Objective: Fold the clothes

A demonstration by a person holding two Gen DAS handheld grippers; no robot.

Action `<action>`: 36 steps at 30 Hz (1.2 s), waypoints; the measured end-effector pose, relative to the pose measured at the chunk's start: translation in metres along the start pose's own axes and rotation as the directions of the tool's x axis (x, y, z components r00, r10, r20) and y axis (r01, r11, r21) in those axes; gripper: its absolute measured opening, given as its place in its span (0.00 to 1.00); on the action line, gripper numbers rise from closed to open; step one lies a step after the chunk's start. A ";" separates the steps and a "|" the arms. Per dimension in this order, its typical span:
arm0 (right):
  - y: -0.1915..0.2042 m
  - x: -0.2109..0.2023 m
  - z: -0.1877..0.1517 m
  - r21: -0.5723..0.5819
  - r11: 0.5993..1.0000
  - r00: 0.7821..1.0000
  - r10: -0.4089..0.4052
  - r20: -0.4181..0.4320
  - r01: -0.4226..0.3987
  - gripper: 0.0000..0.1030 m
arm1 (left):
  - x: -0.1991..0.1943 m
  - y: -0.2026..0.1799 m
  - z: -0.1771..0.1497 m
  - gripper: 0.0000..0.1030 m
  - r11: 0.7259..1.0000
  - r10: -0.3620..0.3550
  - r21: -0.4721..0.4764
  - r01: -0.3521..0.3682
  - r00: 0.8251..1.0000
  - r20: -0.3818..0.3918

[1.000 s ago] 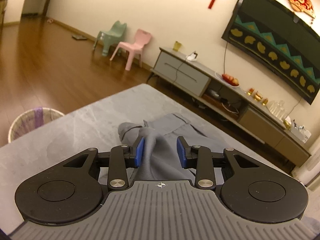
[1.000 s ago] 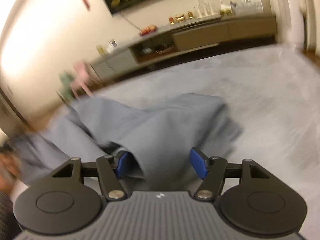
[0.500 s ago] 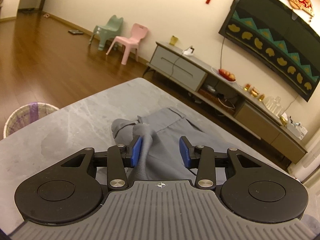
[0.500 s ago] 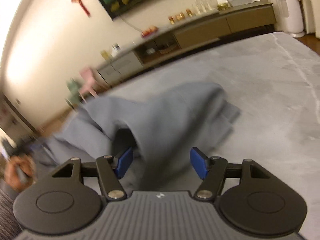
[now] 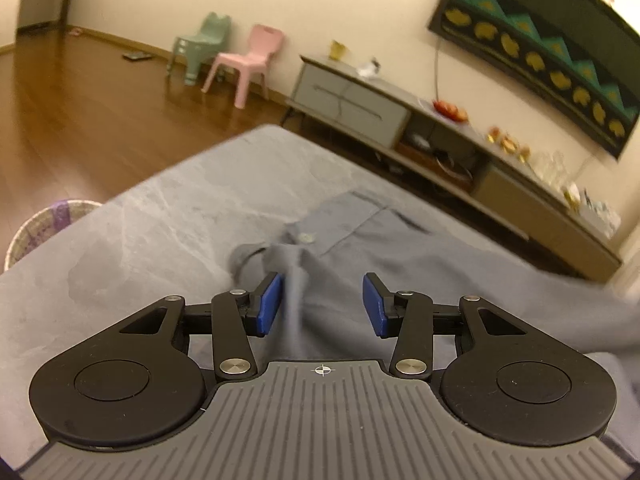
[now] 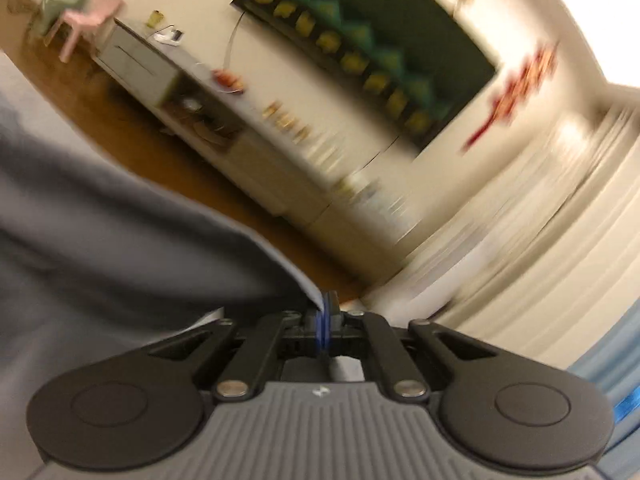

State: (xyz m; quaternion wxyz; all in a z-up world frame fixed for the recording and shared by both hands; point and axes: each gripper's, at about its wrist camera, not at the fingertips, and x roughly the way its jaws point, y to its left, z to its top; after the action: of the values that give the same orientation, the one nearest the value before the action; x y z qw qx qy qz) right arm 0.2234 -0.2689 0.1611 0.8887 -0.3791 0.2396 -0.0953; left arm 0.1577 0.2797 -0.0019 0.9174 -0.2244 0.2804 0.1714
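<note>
Since a second ago the right gripper (image 6: 325,320) has snapped shut on the grey garment (image 5: 360,248) and swung up with a hard roll — its view, then level over the table, is now tilted and streaked with blur. The left gripper (image 5: 322,304) has crept a little closer to the cloth while its jaws have widened.

In the left wrist view, a woven basket (image 5: 36,228) sits on the wooden floor far off to the left of the gripper, past the edge of the grey marbled table (image 5: 160,216). The jaws are opening: a raised ridge of the garment runs up between the blue pads (image 5: 269,304), close against the left one and clear of the right, so the cloth is not pinched. Ahead of the pads the garment lies spread on the table, a button (image 5: 306,237) showing just beyond the ridge. Farther ahead stand a green chair (image 5: 204,46), a pink chair (image 5: 250,62) and a long TV cabinet (image 5: 360,104).

In the right wrist view, the garment fills the space to the left of the gripper and tapers to a corner clamped between the closed pads — a taut edge rising off the table.
</note>
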 end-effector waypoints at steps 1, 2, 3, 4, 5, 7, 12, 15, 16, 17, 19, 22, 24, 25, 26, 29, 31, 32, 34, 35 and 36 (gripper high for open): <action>0.002 0.017 0.004 -0.032 0.999 1.000 -0.012 -0.015 0.011 0.01 | 0.004 -0.003 -0.002 0.31 1.000 -0.005 0.020 0.005 1.000 -0.017; 0.006 0.038 0.000 -0.027 1.000 0.998 0.010 -0.059 -0.011 0.01 | 0.006 -0.007 -0.003 0.31 0.999 -0.008 0.039 0.009 1.000 -0.030; 0.011 0.061 -0.007 -0.002 0.999 0.992 0.049 -0.117 -0.050 0.01 | 0.009 -0.010 -0.005 0.32 0.998 -0.010 0.058 0.012 0.999 -0.040; 0.020 0.081 -0.018 0.017 0.996 0.982 0.087 -0.169 -0.085 0.02 | 0.011 -0.013 -0.006 0.32 0.997 -0.009 0.073 0.012 0.999 -0.043; 0.031 0.098 -0.034 0.038 0.991 0.966 0.130 -0.222 -0.125 0.02 | 0.012 -0.015 -0.007 0.34 0.996 -0.008 0.086 0.012 0.999 -0.045; 0.051 0.121 -0.066 0.109 0.974 0.924 0.222 -0.312 -0.197 0.09 | 0.013 -0.015 -0.008 0.36 0.995 -0.010 0.101 0.015 0.999 -0.050; 0.045 0.076 -0.125 0.414 0.881 0.907 0.348 -0.236 -0.230 0.52 | 0.010 -0.006 -0.004 0.37 0.997 -0.051 0.054 0.054 0.997 -0.059; 0.033 0.005 -0.152 0.496 0.811 0.908 0.408 -0.097 -0.311 0.64 | 0.003 0.001 0.002 0.40 0.996 -0.092 -0.004 0.092 0.995 -0.048; 0.036 -0.015 -0.159 0.485 0.795 0.893 0.445 -0.061 -0.363 0.71 | 0.000 0.002 0.004 0.42 0.995 -0.100 -0.022 0.099 0.994 -0.039; 0.043 -0.031 -0.167 0.451 0.784 0.869 0.494 -0.038 -0.426 0.73 | -0.002 0.003 0.004 0.46 0.995 -0.096 -0.034 0.095 0.995 -0.031; 0.070 -0.056 -0.177 0.365 0.753 0.805 0.593 -0.014 -0.548 0.77 | -0.008 0.006 0.005 0.47 0.995 -0.087 -0.059 0.086 0.996 -0.016; 0.115 -0.069 -0.178 0.231 0.730 0.747 0.664 -0.020 -0.643 0.80 | -0.022 0.020 0.005 0.48 0.987 -0.036 -0.153 0.039 0.999 0.024; 0.141 -0.065 -0.173 0.163 0.752 0.756 0.653 -0.050 -0.639 0.78 | -0.035 0.031 0.001 0.59 0.981 -0.009 -0.192 0.018 0.999 0.050; 0.150 -0.060 -0.169 0.141 0.761 0.761 0.645 -0.068 -0.633 0.68 | -0.040 0.038 -0.003 0.61 0.979 0.005 -0.205 0.005 0.999 0.049; 0.155 -0.054 -0.167 0.131 0.767 0.762 0.641 -0.092 -0.628 0.56 | -0.045 0.045 -0.007 0.65 0.976 0.019 -0.218 -0.008 0.999 0.048; 0.146 -0.045 -0.157 0.142 0.823 0.821 0.564 -0.091 -0.550 0.01 | -0.054 0.064 -0.017 0.70 0.965 0.040 -0.259 -0.031 0.999 0.030; 0.119 -0.053 -0.148 0.235 0.855 0.879 0.477 -0.010 -0.462 0.01 | -0.049 0.068 -0.020 0.73 0.959 -0.008 -0.285 0.007 1.000 -0.004; 0.106 -0.060 -0.145 0.285 0.859 0.899 0.437 0.024 -0.425 0.01 | -0.045 0.068 -0.020 0.74 0.955 -0.040 -0.294 0.032 0.999 -0.021; 0.101 -0.070 -0.146 0.308 0.876 0.925 0.378 0.039 -0.370 0.01 | -0.034 0.060 -0.020 0.76 0.953 -0.112 -0.290 0.091 0.992 -0.057; 0.104 -0.072 -0.148 0.315 0.882 0.933 0.360 0.025 -0.349 0.01 | -0.030 0.055 -0.021 0.78 0.954 -0.147 -0.274 0.119 0.986 -0.082; 0.109 -0.070 -0.152 0.330 0.883 0.936 0.353 0.006 -0.335 0.01 | -0.026 0.049 -0.022 0.78 0.955 -0.175 -0.259 0.143 0.979 -0.105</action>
State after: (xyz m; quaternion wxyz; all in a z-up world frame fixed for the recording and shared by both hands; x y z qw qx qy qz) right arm 0.0859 -0.2646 0.0164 0.9348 -0.1760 0.3080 0.0152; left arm 0.1061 0.3049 -0.0184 0.8729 -0.3705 0.2953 0.1164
